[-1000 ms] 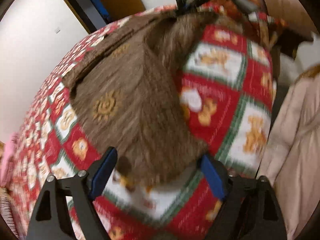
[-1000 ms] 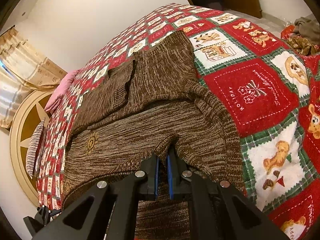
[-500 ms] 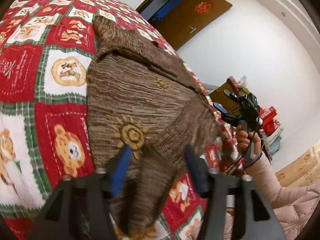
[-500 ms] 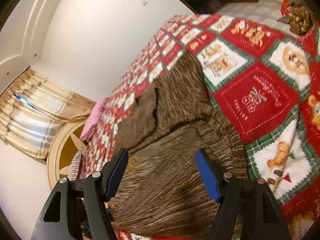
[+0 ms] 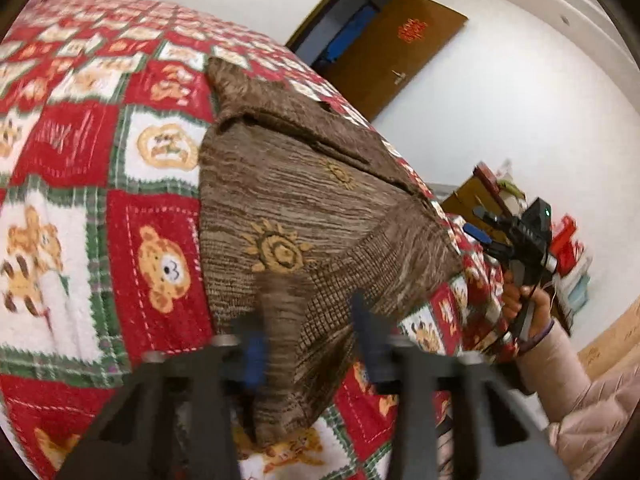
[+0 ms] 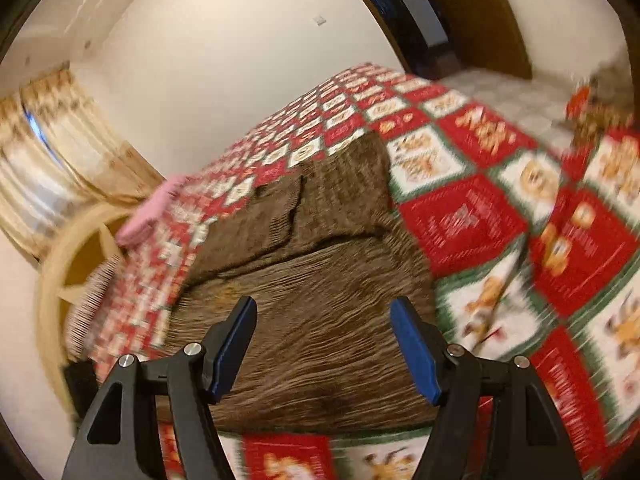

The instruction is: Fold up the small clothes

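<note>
A small brown knitted sweater (image 5: pixel 304 200) with yellow sun motifs lies on the red, green and white patterned bedspread (image 5: pixel 152 200). Its top part is folded over. It also shows in the right wrist view (image 6: pixel 328 280). My left gripper (image 5: pixel 308 344) is open, blurred, with a hanging corner of the sweater between its blue pads, not clamped. My right gripper (image 6: pixel 324 344) is open and empty, above the near edge of the sweater. It also shows in the left wrist view (image 5: pixel 516 236), held off the bed's right side.
An open brown door (image 5: pixel 396 48) and white walls stand behind the bed. A pink cloth (image 6: pixel 148 216), a round wooden headboard (image 6: pixel 64 272) and curtains (image 6: pixel 52 160) are at the bed's far end. Cluttered shelves (image 5: pixel 560 248) stand beside the bed.
My right gripper opened, let go of the sweater and drew back off it. My left gripper swung around to the sweater's near corner, its jaws narrowing a little around the hanging fabric.
</note>
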Demonstrator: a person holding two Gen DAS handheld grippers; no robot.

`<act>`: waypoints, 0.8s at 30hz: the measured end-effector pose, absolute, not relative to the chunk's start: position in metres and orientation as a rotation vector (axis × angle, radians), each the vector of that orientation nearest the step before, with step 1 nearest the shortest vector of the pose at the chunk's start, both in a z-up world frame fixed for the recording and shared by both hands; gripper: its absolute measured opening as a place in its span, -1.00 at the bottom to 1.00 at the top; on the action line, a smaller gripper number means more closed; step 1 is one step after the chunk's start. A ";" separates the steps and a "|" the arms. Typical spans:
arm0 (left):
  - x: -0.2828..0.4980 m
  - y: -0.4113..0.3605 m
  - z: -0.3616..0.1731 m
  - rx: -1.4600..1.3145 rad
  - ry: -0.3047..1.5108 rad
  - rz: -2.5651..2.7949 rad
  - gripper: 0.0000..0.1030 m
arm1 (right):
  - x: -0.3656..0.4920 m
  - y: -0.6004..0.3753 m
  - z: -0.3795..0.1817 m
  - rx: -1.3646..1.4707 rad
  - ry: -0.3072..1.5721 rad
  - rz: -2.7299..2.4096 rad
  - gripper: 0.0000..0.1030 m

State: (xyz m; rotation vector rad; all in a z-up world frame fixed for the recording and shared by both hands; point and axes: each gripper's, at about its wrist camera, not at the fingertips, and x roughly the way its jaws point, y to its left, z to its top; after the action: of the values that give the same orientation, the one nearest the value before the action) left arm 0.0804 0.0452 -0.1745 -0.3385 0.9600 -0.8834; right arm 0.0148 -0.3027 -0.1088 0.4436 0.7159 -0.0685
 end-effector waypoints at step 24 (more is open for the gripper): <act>0.066 0.033 -0.140 -0.203 0.794 -0.718 -0.90 | 0.063 -0.239 -0.118 -0.092 0.771 -0.059 -0.82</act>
State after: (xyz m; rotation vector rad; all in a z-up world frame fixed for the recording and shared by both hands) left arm 0.0660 0.0334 -0.1398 -0.2028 0.7941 -0.7178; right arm 0.0635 -0.2394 -0.1184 -0.0923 0.7713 -0.0592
